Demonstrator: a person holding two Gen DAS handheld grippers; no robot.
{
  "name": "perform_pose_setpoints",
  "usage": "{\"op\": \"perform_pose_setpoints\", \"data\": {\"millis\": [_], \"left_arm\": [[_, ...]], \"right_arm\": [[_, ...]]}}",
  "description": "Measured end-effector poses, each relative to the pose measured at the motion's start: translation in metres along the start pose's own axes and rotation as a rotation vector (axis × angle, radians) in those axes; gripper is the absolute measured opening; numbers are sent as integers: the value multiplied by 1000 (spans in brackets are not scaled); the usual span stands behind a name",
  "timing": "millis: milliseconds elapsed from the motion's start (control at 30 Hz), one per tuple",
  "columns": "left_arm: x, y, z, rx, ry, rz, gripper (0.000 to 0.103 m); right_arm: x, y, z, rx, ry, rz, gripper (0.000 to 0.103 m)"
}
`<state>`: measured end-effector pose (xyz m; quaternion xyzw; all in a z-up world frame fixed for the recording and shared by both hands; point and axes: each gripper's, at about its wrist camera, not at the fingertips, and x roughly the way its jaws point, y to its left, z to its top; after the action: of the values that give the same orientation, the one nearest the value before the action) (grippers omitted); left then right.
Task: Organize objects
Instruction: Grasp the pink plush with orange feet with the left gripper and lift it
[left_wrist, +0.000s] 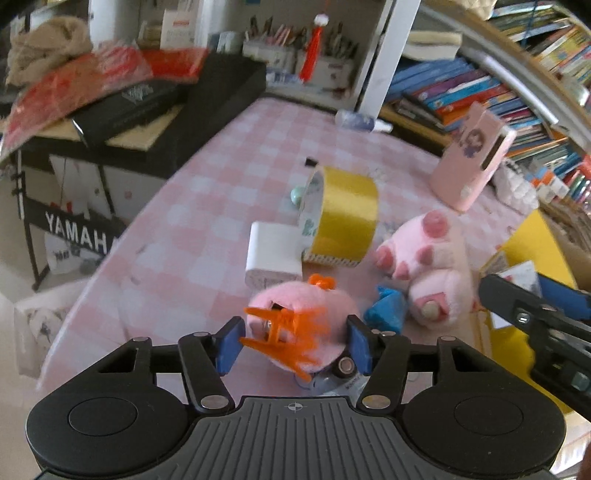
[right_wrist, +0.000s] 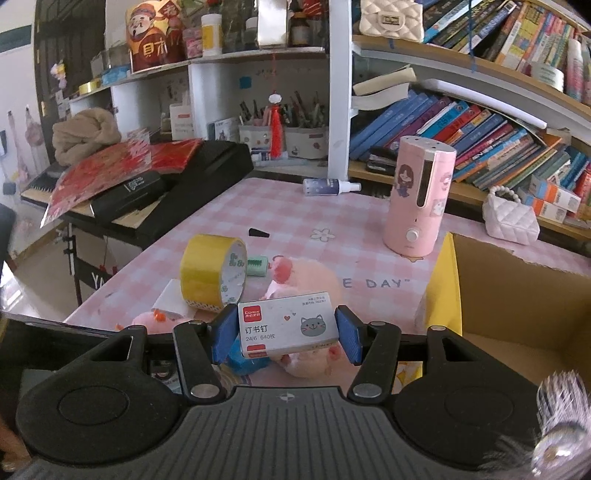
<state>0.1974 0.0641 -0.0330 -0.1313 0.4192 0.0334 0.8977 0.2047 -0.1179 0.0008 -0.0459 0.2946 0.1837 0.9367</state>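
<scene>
Staple box (right_wrist: 288, 325) between right tool's (right_wrist: 287, 334) pads

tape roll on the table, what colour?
Yellow tape roll, with a white printed inner core; clearest in the right wrist view.

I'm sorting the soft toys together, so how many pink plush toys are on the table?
2. One small plush with an orange clip sits between the left tongs; a bigger pink plush lies beside the yellow tape roll. Others may be hidden.

The left gripper (left_wrist: 293, 341) tilts steeply downward, its blue pads closed against a pink plush toy (left_wrist: 314, 314). The right gripper (right_wrist: 287, 338) angles down, clamping a staples box (right_wrist: 288, 325).
</scene>
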Motion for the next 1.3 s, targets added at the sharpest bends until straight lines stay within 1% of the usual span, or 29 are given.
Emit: {"op": "perform_pose_setpoints", "data": {"millis": [33, 67, 100, 200, 267, 467, 567, 633, 733, 1033, 1133, 1200, 1233, 1267, 1300], "left_arm": [[-6, 2, 0, -3, -8, -3, 53], [-11, 5, 0, -10, -14, -10, 45], [-16, 9, -1, -19, -17, -22, 44], [-22, 18, -8, -17, -16, -9, 44], [-25, 24, -13, -32, -16, -9, 43], [-44, 35, -19, -48, -66, -15, 43], [-42, 37, -26, -29, -43, -1, 44], [-36, 37, -32, -7, -8, 9, 44], [-26, 38, -39, -6, 37, 7, 44], [-18, 32, -50, 42, 48, 23, 44], [-19, 28, -52, 66, 46, 35, 47], [-20, 26, -54, 82, 38, 52, 63], [-22, 26, -55, 91, 26, 59, 67], [-24, 25, -57, 101, 15, 65, 74], [-25, 24, -58, 114, 5, 73, 77]], "right_arm": [[-2, 0, 0, 6, -3, -3, 54], [-3, 1, 0, 12, -5, -6, 54], [-5, 1, 0, 17, -5, -8, 54], [-8, 3, -1, 33, 1, -15, 54], [-10, 6, -3, 41, 11, -17, 54], [-19, 16, -12, 55, 35, -25, 54], [-22, 20, -16, 60, 49, -22, 54], [-23, 23, -20, 60, 60, -19, 54], [-26, 26, -24, 59, 70, -18, 54], [-33, 25, -33, 50, 88, -34, 54], [-35, 25, -35, 49, 89, -37, 54], [-35, 25, -35, 51, 91, -36, 54], [-35, 25, -35, 52, 95, -36, 54], [-35, 24, -36, 54, 99, -34, 54], [-35, 24, -37, 55, 103, -32, 54]]}}
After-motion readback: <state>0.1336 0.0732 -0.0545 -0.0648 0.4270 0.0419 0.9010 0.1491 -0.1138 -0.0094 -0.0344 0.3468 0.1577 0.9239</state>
